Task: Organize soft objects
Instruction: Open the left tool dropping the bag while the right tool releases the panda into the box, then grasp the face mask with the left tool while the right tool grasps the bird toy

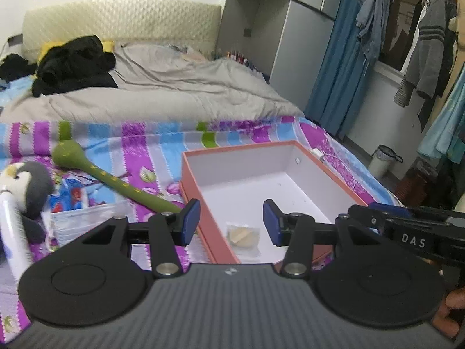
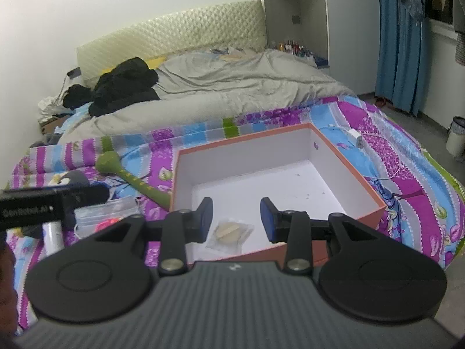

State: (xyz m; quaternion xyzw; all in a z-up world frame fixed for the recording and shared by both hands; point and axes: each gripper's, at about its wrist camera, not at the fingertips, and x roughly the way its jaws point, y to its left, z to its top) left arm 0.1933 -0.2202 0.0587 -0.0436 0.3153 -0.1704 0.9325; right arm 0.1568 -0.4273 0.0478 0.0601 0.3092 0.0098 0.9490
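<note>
Hovering open, both grippers [image 1: 231,222] [image 2: 236,219] clear the box [image 2: 351,163] rim.

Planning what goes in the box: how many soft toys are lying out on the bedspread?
2: a green snake toy left of the orange box, a penguin plush further left. Others may be hidden.

"DAS" on right gripper [image 1: 412,232], blurred white lettering on left gripper [image 2: 35,209]

I see the open orange box [image 2: 363,174] holding one flat packet [image 2: 231,232]; green plush [image 1: 116,180] and penguin plush [image 1: 26,186] lie at nine o'clock.
</note>
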